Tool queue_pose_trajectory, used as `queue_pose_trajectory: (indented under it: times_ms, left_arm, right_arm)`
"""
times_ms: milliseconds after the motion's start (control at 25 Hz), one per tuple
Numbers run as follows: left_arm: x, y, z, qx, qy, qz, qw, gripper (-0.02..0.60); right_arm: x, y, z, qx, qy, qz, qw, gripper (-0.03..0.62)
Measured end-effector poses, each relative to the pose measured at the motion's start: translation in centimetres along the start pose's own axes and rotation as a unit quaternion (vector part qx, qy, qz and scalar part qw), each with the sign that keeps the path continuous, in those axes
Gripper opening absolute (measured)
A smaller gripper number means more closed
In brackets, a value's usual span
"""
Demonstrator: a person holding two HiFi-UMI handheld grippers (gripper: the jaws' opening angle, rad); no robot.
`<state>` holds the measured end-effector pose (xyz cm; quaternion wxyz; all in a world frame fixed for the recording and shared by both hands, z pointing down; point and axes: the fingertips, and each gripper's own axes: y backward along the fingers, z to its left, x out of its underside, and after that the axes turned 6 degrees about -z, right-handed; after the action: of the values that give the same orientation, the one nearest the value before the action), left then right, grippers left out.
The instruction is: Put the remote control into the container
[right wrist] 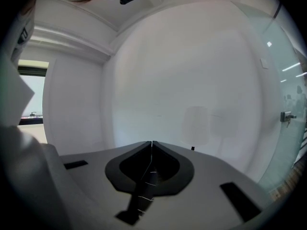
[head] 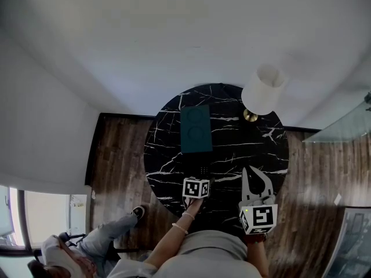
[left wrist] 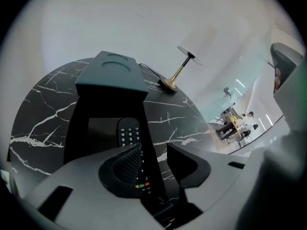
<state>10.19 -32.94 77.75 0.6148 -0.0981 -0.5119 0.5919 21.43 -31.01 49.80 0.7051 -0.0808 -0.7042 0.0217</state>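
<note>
The left gripper (left wrist: pixel 154 152) hangs tilted down over the near edge of a round black marble table (head: pixel 255 149), at about 7 o'clock from the table's centre in the head view. Its jaws stand wide apart. The remote control (left wrist: pixel 128 131) lies flat on the marble below them. In the left gripper view the ribbed left pad overlaps the remote's left side, while the right pad stands clear at 3 o'clock with bare marble between it and the remote. The remote's keypad end points toward 12 o'clock, at the container (left wrist: pixel 112 71).

The dark teal container sits on the table at 12 o'clock from the remote, near it but apart, with two round recesses showing on its top face. A lamp (head: pixel 264 90) with a white shade and brass base stands near the table's edge at about 1 o'clock.

The right gripper (right wrist: pixel 152 143) is held over the table's edge at about 5 o'clock, its jaws closed tip to tip with nothing between them.
</note>
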Motion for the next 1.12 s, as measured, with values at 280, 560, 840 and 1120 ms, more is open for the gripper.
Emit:
queue_pose_trajectory:
  times_ms: [280,560,840,1120]
  left_arm:
    - [-2.1,2.0,1.7,-0.03,-0.023,-0.064,0.9972,0.097]
    - [-2.9,3.2,2.2,-0.034,-0.024,-0.083,0.9957,0.008]
    - [-4.8,6.0,0.6,-0.012,-0.028,-0.13,0.9911,0.006]
    - [-9.1,11.5,-3.2,0.02,-0.052,-0.223,0.9732,0.006]
  right_arm:
    - [0.5,-0.1,-0.3,0.005,0.002,0.005,1.0,0.014]
    - [2.1,-0.5,-0.2,0.009,0.006,0.021,1.0,0.014]
    - [3.0,-0.5,0.3,0.005,0.0,0.031,1.0,0.014]
    - [2.6,-0.5,1.7,-0.009,-0.004,0.023,1.0,0.014]
